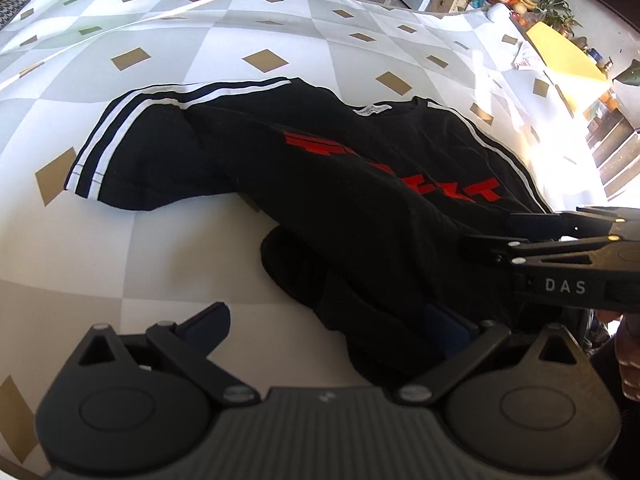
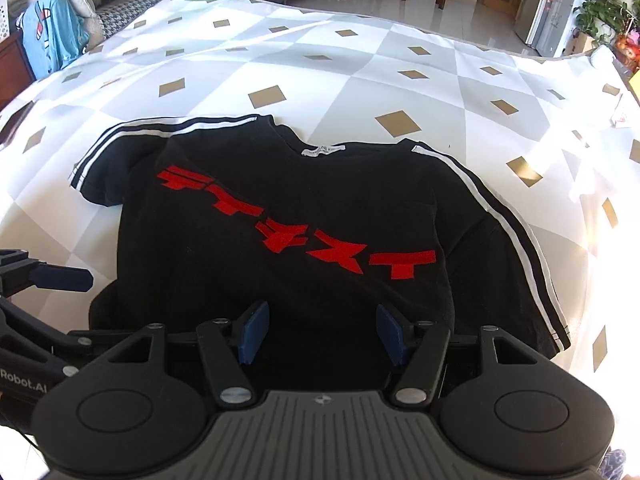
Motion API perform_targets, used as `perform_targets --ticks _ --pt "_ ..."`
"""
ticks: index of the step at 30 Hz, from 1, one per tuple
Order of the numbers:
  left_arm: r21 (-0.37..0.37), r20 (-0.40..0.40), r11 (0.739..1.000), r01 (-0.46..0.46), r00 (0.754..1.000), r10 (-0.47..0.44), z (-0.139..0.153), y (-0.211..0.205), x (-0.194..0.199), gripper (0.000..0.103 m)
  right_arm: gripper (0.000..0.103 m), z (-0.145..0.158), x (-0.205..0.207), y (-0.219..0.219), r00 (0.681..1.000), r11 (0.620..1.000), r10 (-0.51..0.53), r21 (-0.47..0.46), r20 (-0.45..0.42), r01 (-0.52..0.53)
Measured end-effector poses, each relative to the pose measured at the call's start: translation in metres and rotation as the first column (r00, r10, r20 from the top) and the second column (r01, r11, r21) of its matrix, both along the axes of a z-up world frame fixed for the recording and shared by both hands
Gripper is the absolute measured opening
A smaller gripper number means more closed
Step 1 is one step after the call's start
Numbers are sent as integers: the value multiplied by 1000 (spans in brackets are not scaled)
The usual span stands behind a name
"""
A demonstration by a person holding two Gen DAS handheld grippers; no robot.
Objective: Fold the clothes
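Black T-shirt (image 2: 304,240) with red lettering (image 2: 296,224) is lying on the checked bedsheet (image 2: 320,80), collar away from the cameras, body bunched over its lower edge. Left gripper (image 1: 324,328) is hanging at the shirt's near left edge, fingers spread wide, its right pad (image 1: 444,326) pressing into cloth. Right gripper (image 2: 320,332) is hovering over the hem, fingers apart, gripping nothing.

Black T-shirt (image 2: 304,240) on checkered bedspread (image 2: 320,72)
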State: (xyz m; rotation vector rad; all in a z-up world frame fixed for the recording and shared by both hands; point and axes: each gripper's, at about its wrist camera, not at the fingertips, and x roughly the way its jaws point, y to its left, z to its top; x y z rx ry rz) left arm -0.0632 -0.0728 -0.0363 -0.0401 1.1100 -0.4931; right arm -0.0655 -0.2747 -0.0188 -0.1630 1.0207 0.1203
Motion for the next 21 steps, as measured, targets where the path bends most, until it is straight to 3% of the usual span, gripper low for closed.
perform_targets --ticks 9,16,21 --pt "-3 30 999 51 998 -51 -9 -17 1 103 58 -15 8 6 1000 992 -12 -125 -3 11" --pt "-15 55 998 60 997 -59 -11 -20 0 103 60 -19 15 -10 993 986 -118 -114 7 118" --pt "2 110 998 68 992 -67 -8 -19 4 103 61 -17 15 -12 991 985 -133 -106 6 133"
